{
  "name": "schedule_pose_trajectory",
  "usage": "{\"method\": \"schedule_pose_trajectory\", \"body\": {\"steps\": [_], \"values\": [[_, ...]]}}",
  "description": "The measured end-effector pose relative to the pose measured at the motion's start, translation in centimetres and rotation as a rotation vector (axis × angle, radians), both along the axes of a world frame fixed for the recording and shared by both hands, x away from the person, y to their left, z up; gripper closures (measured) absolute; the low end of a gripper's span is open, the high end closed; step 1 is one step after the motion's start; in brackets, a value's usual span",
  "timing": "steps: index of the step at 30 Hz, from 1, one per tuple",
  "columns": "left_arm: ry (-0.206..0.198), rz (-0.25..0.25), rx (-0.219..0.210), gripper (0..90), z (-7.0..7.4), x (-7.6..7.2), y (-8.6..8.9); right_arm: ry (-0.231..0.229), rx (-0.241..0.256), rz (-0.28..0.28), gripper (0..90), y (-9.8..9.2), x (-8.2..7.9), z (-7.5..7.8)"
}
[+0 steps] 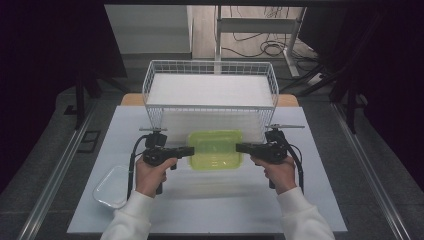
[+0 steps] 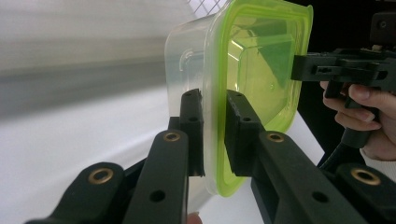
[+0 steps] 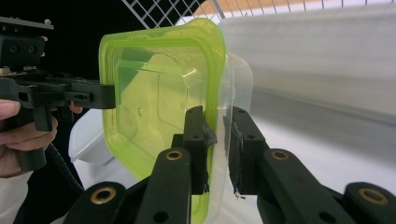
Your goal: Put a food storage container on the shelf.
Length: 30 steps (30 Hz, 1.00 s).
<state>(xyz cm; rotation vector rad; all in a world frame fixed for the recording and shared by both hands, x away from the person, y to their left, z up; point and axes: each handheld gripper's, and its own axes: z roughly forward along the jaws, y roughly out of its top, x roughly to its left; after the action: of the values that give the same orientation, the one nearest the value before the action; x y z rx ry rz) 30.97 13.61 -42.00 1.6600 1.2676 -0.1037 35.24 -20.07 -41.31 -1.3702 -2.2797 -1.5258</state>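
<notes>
Pale table top [image 1: 310,200] in a dim room, white wire basket [image 1: 210,90] standing at its far edge. Clear plastic container with yellow-green lid [image 1: 215,149], rectangular with rounded corners, lid translucent and dished, body colourless; placed mid-table just in front of the basket, between both tools. Left gripper [image 1: 189,150] clamped on the container's left rim, lid edge pinched between its jaws in the left gripper view [image 2: 215,135]. Right gripper [image 1: 241,147] clamped likewise on the right rim [image 3: 218,140]. Second clear container [image 1: 112,186], uncovered, near the table's front-left corner, well apart.
</notes>
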Motion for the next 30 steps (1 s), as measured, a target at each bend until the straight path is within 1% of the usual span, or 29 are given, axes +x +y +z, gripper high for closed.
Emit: {"method": "schedule_pose_trajectory", "body": {"steps": [1,8,11,16,21,30], "values": [[-0.002,0.000,-0.001,79.6,0.1,0.0,0.0,-0.012,-0.001,0.000,77.9,0.0,-0.1,0.4],[-0.039,0.006,0.008,79.6,1.1,-0.6,-0.2,-0.036,0.006,0.004,77.9,-0.2,-0.5,1.3],[-0.043,0.009,0.002,79.6,1.4,-0.7,-0.1,-0.045,0.008,0.005,77.9,-0.1,-0.7,1.7],[-0.067,0.010,0.010,79.6,2.4,-0.9,0.1,-0.061,0.017,0.010,77.9,0.0,-0.7,2.3],[-0.074,0.018,0.015,79.6,3.1,-0.9,0.0,-0.080,0.024,0.000,78.1,0.1,-0.7,2.9],[-0.089,0.008,0.014,79.5,4.2,-0.7,-0.1,-0.082,0.042,0.001,78.1,-0.3,-0.7,3.6]]}}
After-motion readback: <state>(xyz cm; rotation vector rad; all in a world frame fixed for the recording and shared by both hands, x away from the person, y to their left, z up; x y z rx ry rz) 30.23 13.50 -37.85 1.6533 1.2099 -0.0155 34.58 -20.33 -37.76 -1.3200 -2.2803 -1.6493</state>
